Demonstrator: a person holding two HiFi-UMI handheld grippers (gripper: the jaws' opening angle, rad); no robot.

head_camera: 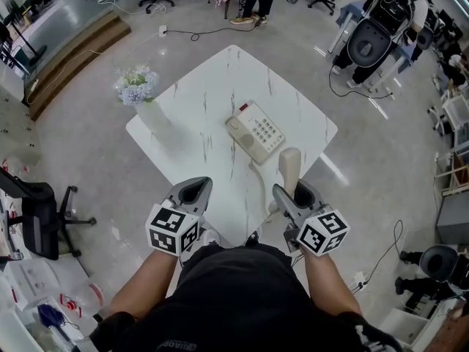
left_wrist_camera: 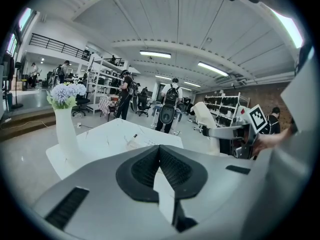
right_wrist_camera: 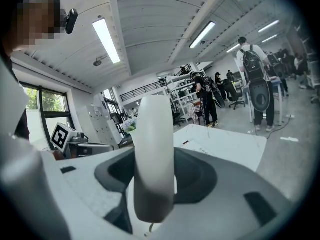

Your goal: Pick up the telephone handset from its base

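The beige telephone base (head_camera: 254,132) with its keypad lies in the middle of the white marble table (head_camera: 212,86). The cream handset (head_camera: 289,169) is off the base and stands upright near the table's front right edge, with my right gripper (head_camera: 292,189) shut on its lower part. A cord (head_camera: 258,178) runs from the base towards it. In the right gripper view the handset (right_wrist_camera: 153,159) rises between the jaws. My left gripper (head_camera: 195,190) is shut and empty by the table's near edge, left of the handset. The left gripper view shows the base (left_wrist_camera: 137,143) far off.
A white vase of pale flowers (head_camera: 139,90) stands at the table's left corner. A black office chair (head_camera: 37,215) is on the floor at left. A cable (head_camera: 198,31) crosses the floor behind the table. Wheeled machines (head_camera: 377,35) and people stand further back.
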